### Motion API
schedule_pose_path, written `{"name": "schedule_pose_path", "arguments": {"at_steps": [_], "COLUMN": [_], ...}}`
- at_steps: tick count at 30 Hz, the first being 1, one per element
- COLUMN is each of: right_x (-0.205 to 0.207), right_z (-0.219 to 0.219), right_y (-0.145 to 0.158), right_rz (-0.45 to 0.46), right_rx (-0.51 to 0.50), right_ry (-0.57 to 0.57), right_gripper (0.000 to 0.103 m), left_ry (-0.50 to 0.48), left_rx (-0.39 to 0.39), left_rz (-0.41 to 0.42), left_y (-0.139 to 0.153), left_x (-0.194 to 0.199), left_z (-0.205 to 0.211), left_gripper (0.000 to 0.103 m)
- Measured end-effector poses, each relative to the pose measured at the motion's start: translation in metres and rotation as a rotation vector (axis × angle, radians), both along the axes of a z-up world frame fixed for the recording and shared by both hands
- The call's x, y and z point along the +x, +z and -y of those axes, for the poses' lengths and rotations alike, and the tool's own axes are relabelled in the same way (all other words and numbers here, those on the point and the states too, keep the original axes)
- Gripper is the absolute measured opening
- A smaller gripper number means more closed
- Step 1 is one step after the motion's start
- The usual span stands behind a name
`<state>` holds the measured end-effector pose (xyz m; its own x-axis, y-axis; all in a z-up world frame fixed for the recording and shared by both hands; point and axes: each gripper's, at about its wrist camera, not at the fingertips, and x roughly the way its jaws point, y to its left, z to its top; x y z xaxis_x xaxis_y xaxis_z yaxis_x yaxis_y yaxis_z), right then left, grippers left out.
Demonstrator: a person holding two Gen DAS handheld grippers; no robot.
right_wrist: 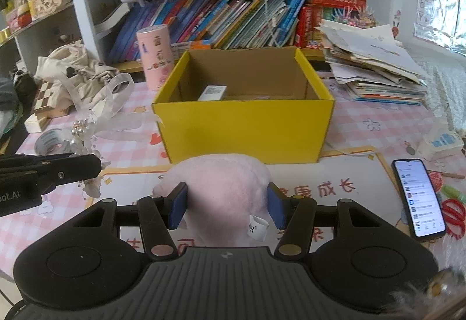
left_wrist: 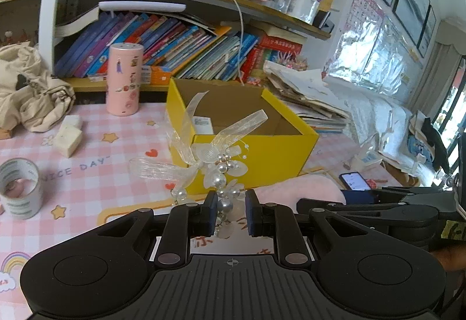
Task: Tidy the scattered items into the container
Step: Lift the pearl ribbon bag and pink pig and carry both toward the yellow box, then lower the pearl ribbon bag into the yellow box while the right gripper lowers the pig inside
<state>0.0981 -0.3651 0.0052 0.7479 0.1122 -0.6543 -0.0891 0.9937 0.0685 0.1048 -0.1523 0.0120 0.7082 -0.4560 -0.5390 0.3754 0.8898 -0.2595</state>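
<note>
My left gripper (left_wrist: 231, 213) is shut on a pearl-and-ribbon hair ornament (left_wrist: 217, 162), which stands up between the blue pads just short of the yellow box (left_wrist: 250, 148). The same ornament (right_wrist: 87, 127) trails ribbons at the left of the right wrist view, where the left gripper (right_wrist: 96, 165) enters from the edge. My right gripper (right_wrist: 227, 208) is shut on a pink plush item (right_wrist: 224, 183), held in front of the yellow box (right_wrist: 244, 127). A small white carton (right_wrist: 212, 93) lies inside the box.
A pink cylinder (left_wrist: 124, 78) stands behind the box, left. White blocks (left_wrist: 68, 133) and a tape roll (left_wrist: 20, 189) lie on the pink checked cloth. A phone (right_wrist: 419, 197) lies at the right. A stack of papers (right_wrist: 375, 66) and a bookshelf (right_wrist: 221, 20) sit behind.
</note>
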Motion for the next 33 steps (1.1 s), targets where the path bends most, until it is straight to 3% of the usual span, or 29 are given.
{"name": "schedule_pose_path", "arguments": {"at_steps": [17,33], "right_x": [0.013,0.056], "right_z": [0.034,0.069], "right_y": [0.009,0.042], "right_rz": [0.044,0.249], "right_rx": [0.015,-0.027], "right_ry": [-0.029,0.070], "right_gripper": [0.054,0.054], "left_ry": [-0.067,0.027], "left_rx": [0.018,0.013], "left_rz": [0.046,0.152], "left_y": [0.006,0.033], "left_x": [0.019,0.055], "left_z": [0.040,0.076], "left_gripper": [0.018,0.018]}}
